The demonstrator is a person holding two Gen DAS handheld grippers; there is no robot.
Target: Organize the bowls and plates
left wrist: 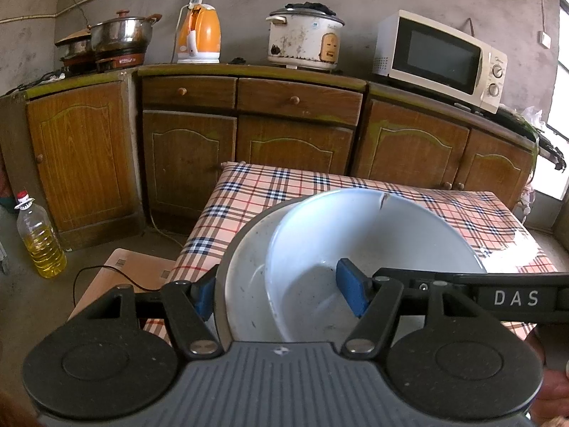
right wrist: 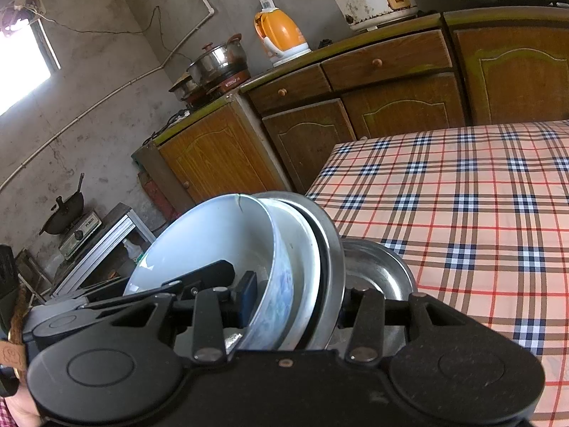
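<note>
A cracked white bowl (left wrist: 355, 227) lies nested in a white enamel basin (left wrist: 245, 277) with a dark rim. The stack is tilted up on edge above the plaid-covered table (left wrist: 284, 192). My left gripper (left wrist: 277, 295) is shut on the stack, one blue pad inside the bowl and the other outside the basin. The right wrist view shows the bowl (right wrist: 213, 235), the basin (right wrist: 302, 249) and a metal plate (right wrist: 332, 249) packed together. My right gripper (right wrist: 298, 300) is shut on them. A steel dish (right wrist: 380, 274) sits behind the stack on the table (right wrist: 462, 195).
Brown cabinets (left wrist: 291, 142) behind the table carry an orange kettle (left wrist: 199, 35), a rice cooker (left wrist: 306, 39), a microwave (left wrist: 441, 57) and pots (left wrist: 121, 35). An oil bottle (left wrist: 39, 238) stands on the floor. A wooden board (left wrist: 117, 270) lies left of the table. A wok (right wrist: 64, 213) sits on a stove.
</note>
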